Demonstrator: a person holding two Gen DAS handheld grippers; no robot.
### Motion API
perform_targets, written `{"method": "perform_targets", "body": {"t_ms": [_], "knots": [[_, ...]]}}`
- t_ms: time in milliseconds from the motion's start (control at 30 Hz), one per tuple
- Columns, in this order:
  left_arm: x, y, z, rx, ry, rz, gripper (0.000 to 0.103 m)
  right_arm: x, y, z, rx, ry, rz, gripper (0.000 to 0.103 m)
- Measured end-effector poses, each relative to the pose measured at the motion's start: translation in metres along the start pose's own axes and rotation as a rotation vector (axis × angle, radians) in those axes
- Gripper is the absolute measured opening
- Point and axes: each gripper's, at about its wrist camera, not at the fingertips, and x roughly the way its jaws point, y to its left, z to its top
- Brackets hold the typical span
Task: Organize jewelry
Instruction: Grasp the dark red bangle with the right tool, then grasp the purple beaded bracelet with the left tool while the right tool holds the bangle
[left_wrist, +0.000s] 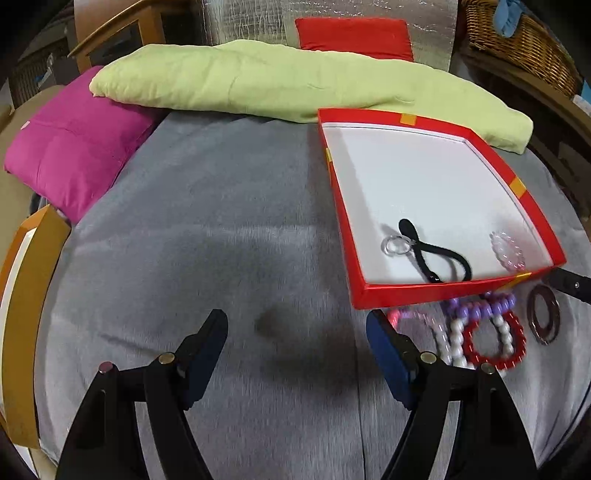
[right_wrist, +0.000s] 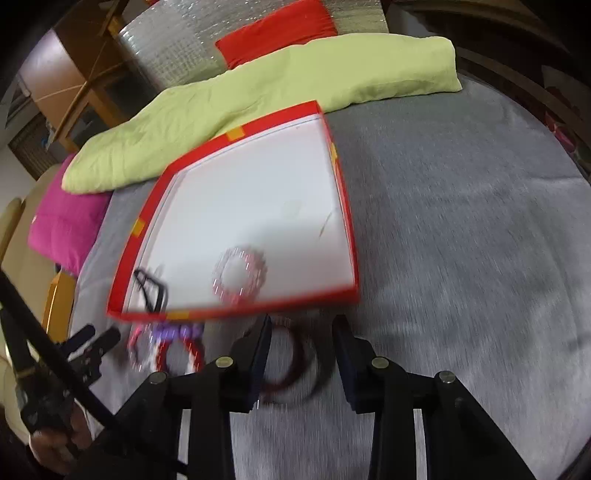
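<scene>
Dark glossy ring bangle (right_wrist: 295, 363) lies flat on grey fabric (right_wrist: 461, 258), between the parted fingers of right gripper (right_wrist: 301, 338), just before the shallow red box (right_wrist: 236, 310). Left gripper (left_wrist: 295, 328): spread apart, nothing held, beside beaded bracelets (left_wrist: 491, 339).

Bedroom: grey bed (left_wrist: 207, 221), pillows (left_wrist: 70, 155).
</scene>
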Motion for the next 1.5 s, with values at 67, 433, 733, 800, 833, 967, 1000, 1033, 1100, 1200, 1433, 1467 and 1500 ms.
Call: {"method": "perform_targets", "body": {"t_ms": [67,433,733,800,833,967,1000,1033,1100,1200,1433,1467,1500], "knots": [[0.003,-0.002,0.006,0.0,-0.015,0.011,0.078,0.004,0.0,0.004,-0.002,-0.018,0.006,0.036],[-0.029,0.001,-0.01,0.013,-0.024,-0.052,0.078,-0.016,-0.003,-0.017,-0.048,0.048,0.13,0.037],[-0.045,-0.012,-0.022,0.073,-0.042,-0.117,0.078,-0.001,0.007,-0.029,-0.086,0.102,0.098,0.024],[-0.045,-0.015,-0.022,0.084,-0.039,-0.128,0.078,0.003,0.006,-0.028,-0.077,0.107,0.089,0.017],[-0.045,-0.016,-0.022,0.089,-0.039,-0.137,0.078,0.003,0.006,-0.028,-0.079,0.103,0.084,0.012],[-0.051,-0.02,-0.022,0.103,-0.055,-0.183,0.076,0.0,0.003,-0.026,-0.075,0.085,0.099,0.005],[-0.051,-0.022,-0.021,0.11,-0.058,-0.194,0.073,-0.002,0.003,-0.025,-0.075,0.077,0.105,0.005],[-0.051,-0.025,-0.02,0.119,-0.062,-0.204,0.067,-0.004,0.003,-0.024,-0.074,0.069,0.115,0.005],[-0.05,-0.03,-0.02,0.13,-0.058,-0.218,0.061,-0.011,0.003,-0.023,-0.07,0.043,0.145,0.005],[-0.045,-0.035,-0.018,0.131,-0.041,-0.236,0.059,-0.021,0.001,-0.02,-0.064,0.012,0.167,0.005],[-0.042,-0.046,-0.018,0.138,-0.026,-0.246,0.059,-0.031,-0.013,-0.019,-0.04,-0.026,0.142,0.005],[-0.041,-0.048,-0.018,0.137,-0.021,-0.256,0.059,-0.034,-0.015,-0.019,-0.039,-0.034,0.131,0.005],[-0.041,-0.05,-0.019,0.137,-0.02,-0.262,0.059,-0.034,-0.017,-0.018,-0.034,-0.038,0.124,0.005]]}}
